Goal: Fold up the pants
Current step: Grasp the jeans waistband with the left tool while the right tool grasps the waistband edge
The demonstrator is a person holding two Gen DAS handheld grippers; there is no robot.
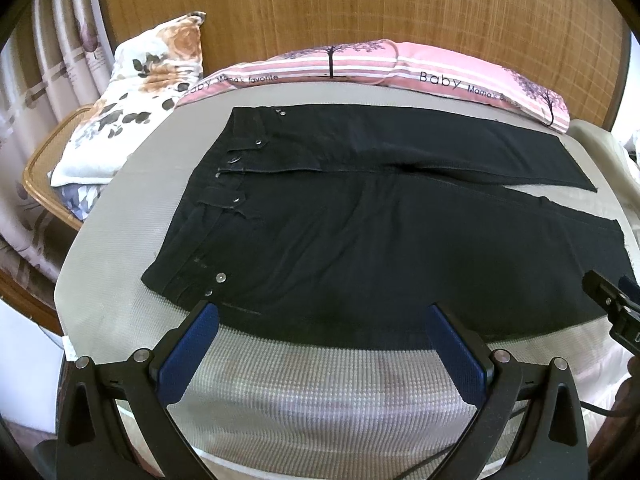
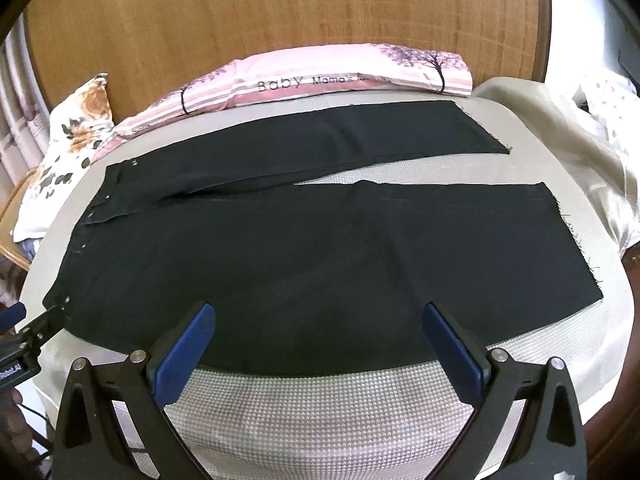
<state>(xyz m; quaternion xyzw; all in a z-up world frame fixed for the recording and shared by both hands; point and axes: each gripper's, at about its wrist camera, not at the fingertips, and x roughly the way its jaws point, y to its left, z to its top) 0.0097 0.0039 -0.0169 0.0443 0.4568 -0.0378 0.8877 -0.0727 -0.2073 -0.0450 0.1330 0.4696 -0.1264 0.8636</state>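
Observation:
Black pants (image 1: 360,224) lie flat on the bed, waistband with metal studs at the left, both legs stretching right with a narrow gap between them. In the right wrist view the pants (image 2: 320,248) fill the middle, hems at the right. My left gripper (image 1: 322,316) is open, blue-padded fingers hovering over the near edge of the pants by the waist. My right gripper (image 2: 318,316) is open too, poised above the near leg's edge. Each gripper shows at the side of the other's view: the right one (image 1: 612,304), the left one (image 2: 28,328). Nothing is held.
A grey-white woven bed cover (image 1: 312,392) lies under the pants. Pink striped pillows (image 1: 360,60) line the wooden headboard (image 1: 340,8). A floral pillow (image 1: 132,92) and a rattan stand (image 1: 44,164) sit at the left. A beige sheet (image 2: 560,128) drapes at the right.

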